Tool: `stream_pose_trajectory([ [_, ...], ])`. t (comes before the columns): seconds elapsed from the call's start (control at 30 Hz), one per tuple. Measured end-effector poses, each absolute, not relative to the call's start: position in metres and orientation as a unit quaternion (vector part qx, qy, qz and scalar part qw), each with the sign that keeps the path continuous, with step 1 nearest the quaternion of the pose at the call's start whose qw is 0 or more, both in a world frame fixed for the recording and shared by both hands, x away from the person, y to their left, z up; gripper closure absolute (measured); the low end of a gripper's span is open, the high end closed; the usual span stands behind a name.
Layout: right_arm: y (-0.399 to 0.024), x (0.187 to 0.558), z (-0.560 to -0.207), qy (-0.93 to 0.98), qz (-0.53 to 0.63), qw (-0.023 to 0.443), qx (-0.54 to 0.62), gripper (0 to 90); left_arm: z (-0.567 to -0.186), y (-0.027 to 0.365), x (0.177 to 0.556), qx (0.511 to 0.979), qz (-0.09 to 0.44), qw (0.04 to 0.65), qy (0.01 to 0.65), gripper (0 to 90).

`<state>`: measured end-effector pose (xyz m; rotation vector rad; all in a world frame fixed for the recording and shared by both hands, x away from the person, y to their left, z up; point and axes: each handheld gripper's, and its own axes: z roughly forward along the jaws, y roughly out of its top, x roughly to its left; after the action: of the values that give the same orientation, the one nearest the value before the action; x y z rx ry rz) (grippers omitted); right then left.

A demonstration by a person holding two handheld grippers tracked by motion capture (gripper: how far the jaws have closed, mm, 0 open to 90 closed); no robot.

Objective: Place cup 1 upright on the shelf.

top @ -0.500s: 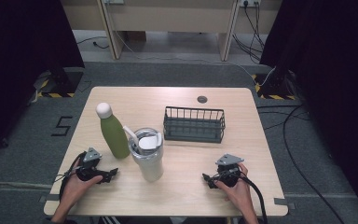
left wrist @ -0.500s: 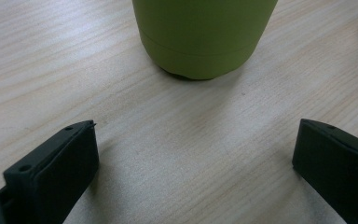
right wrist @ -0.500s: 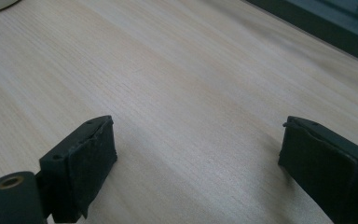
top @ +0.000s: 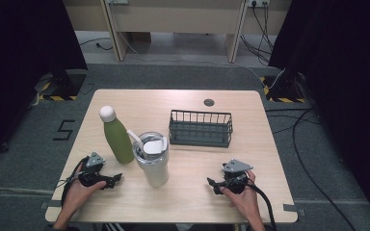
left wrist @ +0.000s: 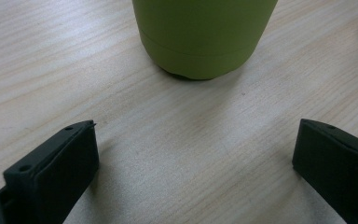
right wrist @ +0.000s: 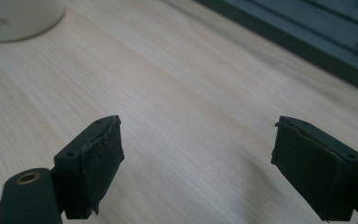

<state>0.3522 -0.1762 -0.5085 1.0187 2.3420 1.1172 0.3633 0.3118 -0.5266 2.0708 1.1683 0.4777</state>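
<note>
Bottle (top: 117, 137) green, white cap, upright beside steel tumbler (top: 151, 160).

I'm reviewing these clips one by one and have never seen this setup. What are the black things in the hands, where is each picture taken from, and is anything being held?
No robot here: a person at a wooden table holds a hand-operated pair of tongs in each hand, the left tongs and the right tongs. The high view looks down from above the person's side. Each of the other two pictures comes from a camera riding on one pair of tongs, looking along its black jaws. On the table stand a green bottle with a white cap, a steel tumbler with a lid and straw, and a dark wire basket. Both tongs are open and hold nothing; the left ones face the bottle's base.
</note>
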Motion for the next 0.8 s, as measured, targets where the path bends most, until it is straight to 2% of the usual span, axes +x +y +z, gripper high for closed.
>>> stream_pose_trajectory([
  [0.8,-0.133,0.336,-0.492,0.809,0.499,0.158,0.269,15.2,-0.527,0.312,0.363,0.800,0.185,0.351,0.451,0.0],
])
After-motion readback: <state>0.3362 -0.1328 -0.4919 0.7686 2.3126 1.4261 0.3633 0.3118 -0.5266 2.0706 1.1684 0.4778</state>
